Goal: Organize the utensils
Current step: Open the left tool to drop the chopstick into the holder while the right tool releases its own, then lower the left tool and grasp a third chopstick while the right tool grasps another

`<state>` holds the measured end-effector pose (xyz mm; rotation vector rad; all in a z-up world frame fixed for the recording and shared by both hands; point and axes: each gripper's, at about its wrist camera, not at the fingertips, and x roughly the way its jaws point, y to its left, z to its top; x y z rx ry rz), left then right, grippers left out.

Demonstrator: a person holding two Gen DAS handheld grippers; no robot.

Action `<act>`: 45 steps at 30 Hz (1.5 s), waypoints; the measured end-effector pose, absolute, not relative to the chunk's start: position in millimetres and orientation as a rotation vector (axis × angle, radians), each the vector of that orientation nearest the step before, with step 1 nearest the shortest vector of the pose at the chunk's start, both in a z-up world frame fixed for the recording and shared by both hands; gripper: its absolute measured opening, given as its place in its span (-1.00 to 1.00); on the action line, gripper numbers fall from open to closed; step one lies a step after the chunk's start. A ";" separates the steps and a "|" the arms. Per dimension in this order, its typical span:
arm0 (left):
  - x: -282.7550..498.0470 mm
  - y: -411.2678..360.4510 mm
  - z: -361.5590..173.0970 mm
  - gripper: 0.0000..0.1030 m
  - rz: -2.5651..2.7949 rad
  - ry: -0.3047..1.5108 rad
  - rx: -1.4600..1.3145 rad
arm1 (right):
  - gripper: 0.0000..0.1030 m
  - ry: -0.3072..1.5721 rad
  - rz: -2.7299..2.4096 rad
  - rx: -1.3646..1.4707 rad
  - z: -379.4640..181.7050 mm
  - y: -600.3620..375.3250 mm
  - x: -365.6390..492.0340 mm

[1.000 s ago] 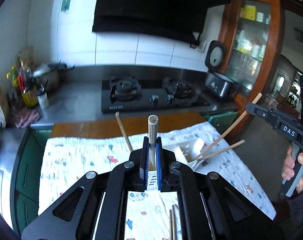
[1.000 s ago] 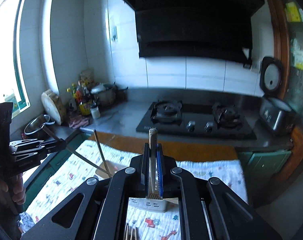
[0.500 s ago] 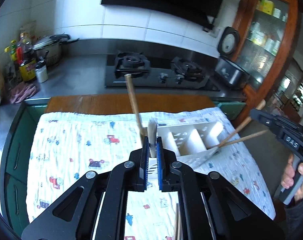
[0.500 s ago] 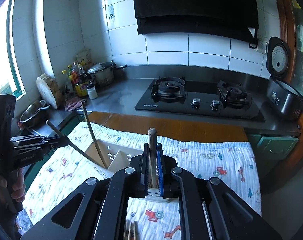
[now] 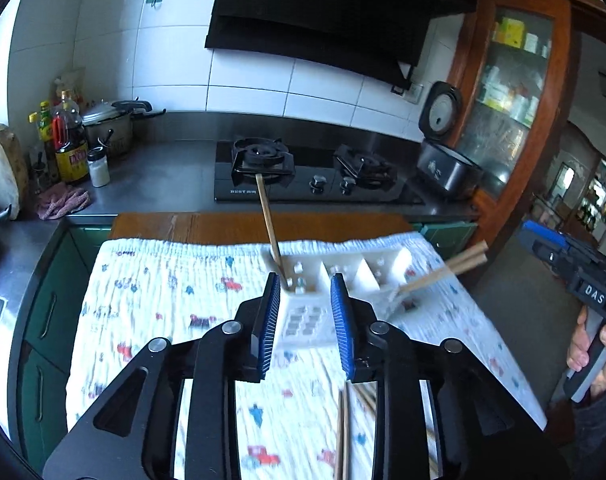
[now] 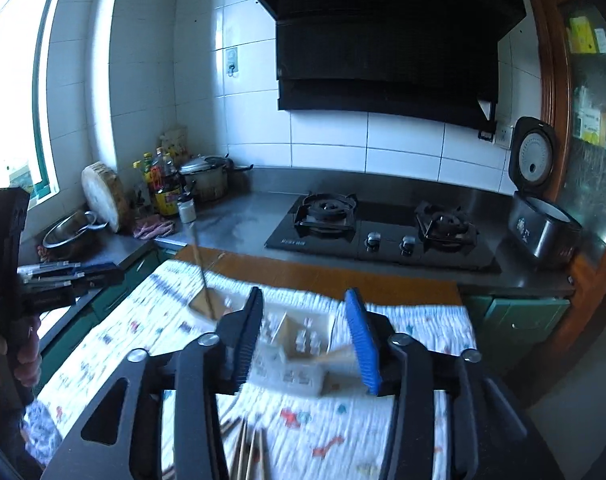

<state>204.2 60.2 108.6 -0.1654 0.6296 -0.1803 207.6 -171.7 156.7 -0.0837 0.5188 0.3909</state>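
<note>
Motion smears the white utensil holder point(image 6: 291, 344) and its upright chopstick point(image 6: 201, 276), the loose chopsticks point(image 5: 343, 432) run off the bottom edge, and the cabinet's jars point(image 5: 511, 92) stay unreadable.

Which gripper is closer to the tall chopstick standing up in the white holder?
Left. The left gripper is open right beside the chopstick. The right gripper is open over the holder's other end.

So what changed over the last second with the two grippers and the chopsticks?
Both let go: the left gripper and right gripper have just been opening, and nothing is pinched now. Each had clamped a wooden chopstick, which dropped into the white plastic compartment holder. The leaning chopstick and printed cloth stayed.
</note>
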 end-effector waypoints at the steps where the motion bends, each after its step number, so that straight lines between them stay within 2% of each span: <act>1: 194.3 58.6 106.5 -0.48 -0.180 0.626 -0.165 | -0.14 0.519 0.396 -0.083 153.1 -173.2 199.1; 13: 92.1 27.9 39.0 -0.45 -0.256 0.667 -0.174 | -0.14 0.667 0.440 -0.036 35.8 -200.6 100.0; 23: 54.7 16.4 -43.2 -0.45 -0.238 0.805 -0.185 | -0.32 0.771 0.421 -0.035 -41.8 -208.8 65.7; 32: 55.8 7.5 -82.0 -0.49 -0.248 0.891 -0.174 | -0.57 0.823 0.417 -0.086 -67.2 -201.5 65.1; 45: 64.6 7.3 -95.4 -0.72 -0.236 0.919 -0.179 | -0.64 0.847 0.422 -0.098 -73.9 -194.0 69.9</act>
